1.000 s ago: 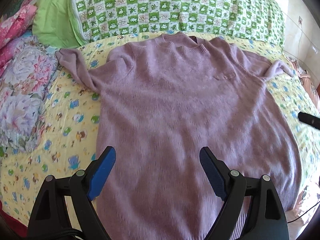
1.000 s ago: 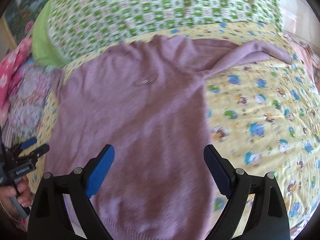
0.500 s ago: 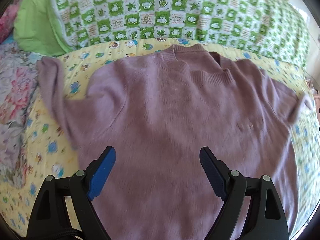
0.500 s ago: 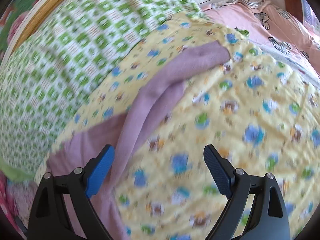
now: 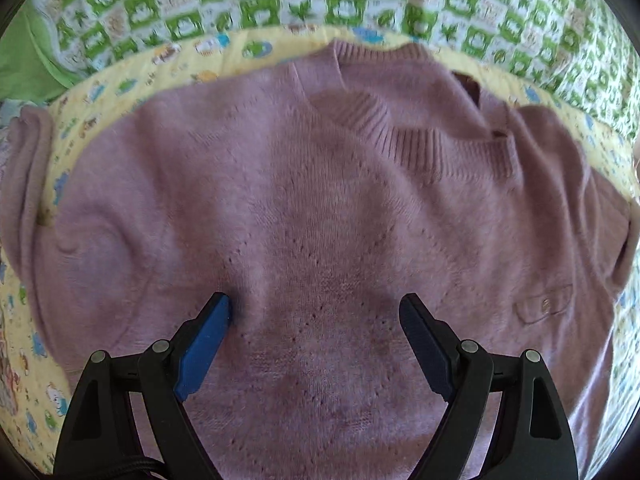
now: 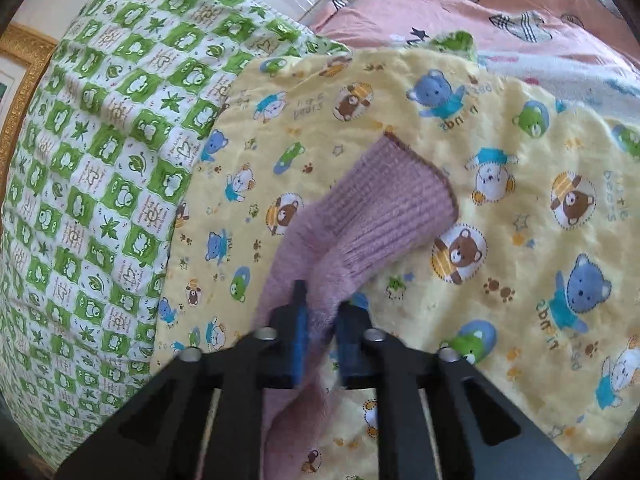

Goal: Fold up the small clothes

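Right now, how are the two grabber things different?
The left hand-held gripper is wide open over the purple sweater's chest, gripping nothing. The right hand-held gripper is shut on the sweater's sleeve, just behind the ribbed cuff. Both have black arms and blue pads.

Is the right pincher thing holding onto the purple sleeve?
Yes, the right gripper has its blue fingers closed on the purple sleeve, pinching the fabric just behind the ribbed cuff on the yellow bear sheet.
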A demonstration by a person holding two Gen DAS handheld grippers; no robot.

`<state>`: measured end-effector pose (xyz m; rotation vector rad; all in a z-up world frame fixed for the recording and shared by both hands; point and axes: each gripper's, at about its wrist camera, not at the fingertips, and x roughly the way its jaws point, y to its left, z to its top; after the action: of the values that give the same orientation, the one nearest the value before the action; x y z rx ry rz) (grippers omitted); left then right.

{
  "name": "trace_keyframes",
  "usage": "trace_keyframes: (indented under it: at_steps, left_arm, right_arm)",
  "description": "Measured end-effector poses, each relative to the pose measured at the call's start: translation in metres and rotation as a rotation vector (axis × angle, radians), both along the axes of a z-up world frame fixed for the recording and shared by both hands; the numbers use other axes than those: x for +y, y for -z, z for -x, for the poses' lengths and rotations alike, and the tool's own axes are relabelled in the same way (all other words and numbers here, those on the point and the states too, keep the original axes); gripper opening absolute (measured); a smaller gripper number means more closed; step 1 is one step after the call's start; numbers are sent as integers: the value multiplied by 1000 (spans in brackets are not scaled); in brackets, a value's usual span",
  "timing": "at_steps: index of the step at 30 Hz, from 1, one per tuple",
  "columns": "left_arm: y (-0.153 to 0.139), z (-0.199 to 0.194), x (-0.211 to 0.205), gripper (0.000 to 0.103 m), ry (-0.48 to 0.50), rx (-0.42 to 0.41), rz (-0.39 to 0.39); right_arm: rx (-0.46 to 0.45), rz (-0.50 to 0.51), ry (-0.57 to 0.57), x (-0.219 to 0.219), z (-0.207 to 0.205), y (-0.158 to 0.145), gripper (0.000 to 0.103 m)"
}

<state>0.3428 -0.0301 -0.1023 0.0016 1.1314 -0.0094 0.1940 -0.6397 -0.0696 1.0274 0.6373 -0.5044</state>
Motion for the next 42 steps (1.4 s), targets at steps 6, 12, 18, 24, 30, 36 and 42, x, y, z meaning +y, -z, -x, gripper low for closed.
trace_keyframes:
  at_steps: [6, 12, 18, 24, 30, 36, 42]
  left_arm:
    - [-4, 7, 2, 86, 11, -9, 37]
    - [-27, 35, 23, 86, -18, -9, 96]
    - [-26, 63, 44, 86, -49, 38, 152]
    - [3, 65, 45, 86, -81, 152, 296]
    - [13, 43, 37, 88, -190, 218, 441]
    - [7, 20, 14, 14, -174, 200, 359]
    - [-108, 44, 35, 12, 21, -242, 436]
  right_arm:
    - [-244, 221, -376, 114, -11, -101, 10]
    - [-396, 66, -986, 326, -17, -130, 29]
    - [-212, 73, -1093, 400, -7, -82, 74]
    - [-122, 82, -949, 363, 24, -61, 74]
    - [-69, 85, -851, 330, 44, -42, 74]
    - [-70, 85, -771, 311, 43, -38, 74]
    - [-124, 128, -691, 285, 37, -60, 74]
